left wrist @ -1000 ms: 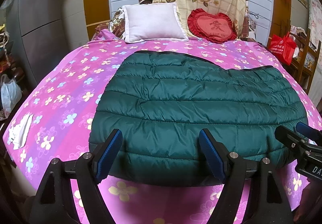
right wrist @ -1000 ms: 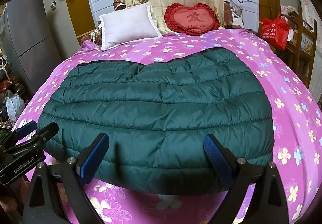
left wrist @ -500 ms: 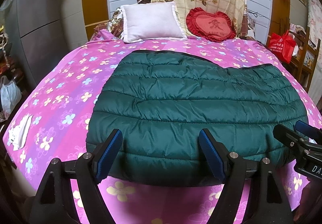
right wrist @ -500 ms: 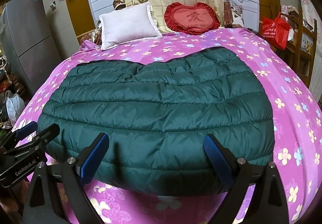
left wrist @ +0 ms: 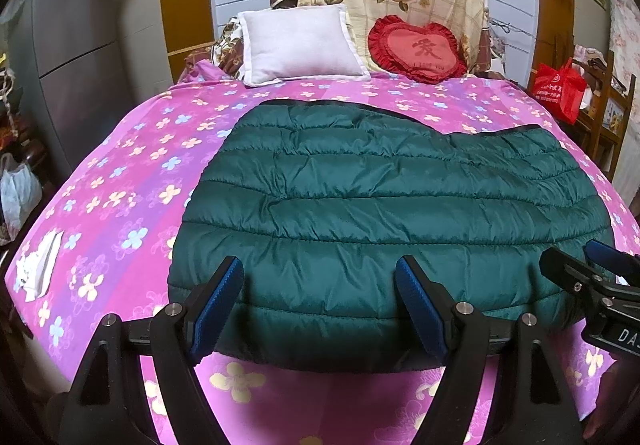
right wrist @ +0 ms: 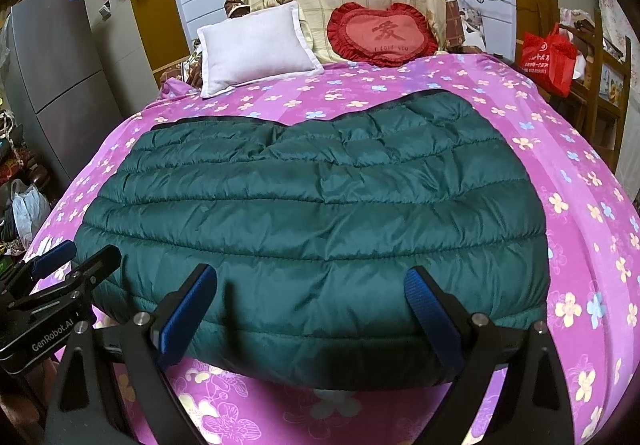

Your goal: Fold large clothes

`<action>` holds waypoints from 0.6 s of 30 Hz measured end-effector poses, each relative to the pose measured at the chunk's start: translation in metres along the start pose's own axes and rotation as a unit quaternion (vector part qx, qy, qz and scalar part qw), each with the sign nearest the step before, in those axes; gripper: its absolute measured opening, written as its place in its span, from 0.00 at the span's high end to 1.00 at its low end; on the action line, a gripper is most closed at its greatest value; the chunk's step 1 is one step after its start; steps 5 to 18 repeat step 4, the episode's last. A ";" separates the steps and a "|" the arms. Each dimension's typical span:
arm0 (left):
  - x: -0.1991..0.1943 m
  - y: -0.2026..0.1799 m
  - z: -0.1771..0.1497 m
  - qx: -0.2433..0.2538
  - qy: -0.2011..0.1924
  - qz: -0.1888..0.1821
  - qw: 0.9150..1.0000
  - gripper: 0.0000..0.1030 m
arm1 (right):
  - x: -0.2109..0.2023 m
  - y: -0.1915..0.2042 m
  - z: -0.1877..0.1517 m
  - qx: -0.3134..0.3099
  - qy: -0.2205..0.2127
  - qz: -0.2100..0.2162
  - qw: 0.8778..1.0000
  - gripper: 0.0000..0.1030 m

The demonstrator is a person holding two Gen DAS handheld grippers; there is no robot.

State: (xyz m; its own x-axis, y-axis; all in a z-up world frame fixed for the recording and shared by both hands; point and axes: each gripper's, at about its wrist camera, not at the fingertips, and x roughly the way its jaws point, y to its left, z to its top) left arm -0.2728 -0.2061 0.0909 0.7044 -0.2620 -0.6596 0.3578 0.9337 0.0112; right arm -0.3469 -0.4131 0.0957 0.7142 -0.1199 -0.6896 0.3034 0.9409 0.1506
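Dark green quilted down jacket (left wrist: 384,213), folded to a broad rectangle, is laid flat across the middle of a bed covered by a pink flowered sheet (left wrist: 120,181). Left gripper (left wrist: 320,299) is held spread apart, nothing between its blue pads, above the jacket's near hem. Right gripper (right wrist: 312,303) is likewise held apart and unloaded, over the same hem. White pillow (left wrist: 298,39) and red heart cushion (left wrist: 418,49) are propped at the headboard, well apart from the jacket.

Red heart cushion (right wrist: 386,34): a Chinese character above "I LOVE YOU". Left hand-held gripper (right wrist: 60,265): "GenRobot.AI". Right hand-held gripper (left wrist: 588,265): "DA", cut off. Red bag (right wrist: 548,57): print illegible.
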 end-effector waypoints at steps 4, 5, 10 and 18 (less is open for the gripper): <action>0.001 0.001 0.001 0.002 -0.001 -0.005 1.000 0.44 | 0.002 0.000 -0.001 0.001 0.003 0.001 1.000 0.06; 0.001 0.001 0.001 0.002 -0.001 -0.005 1.000 0.44 | 0.002 0.000 -0.001 0.001 0.003 0.001 1.000 0.06; 0.001 0.001 0.001 0.002 -0.001 -0.005 1.000 0.44 | 0.002 0.000 -0.001 0.001 0.003 0.001 1.000 0.06; 0.001 0.001 0.001 0.002 -0.001 -0.005 1.000 0.44 | 0.002 0.000 -0.001 0.001 0.003 0.001 1.000 0.06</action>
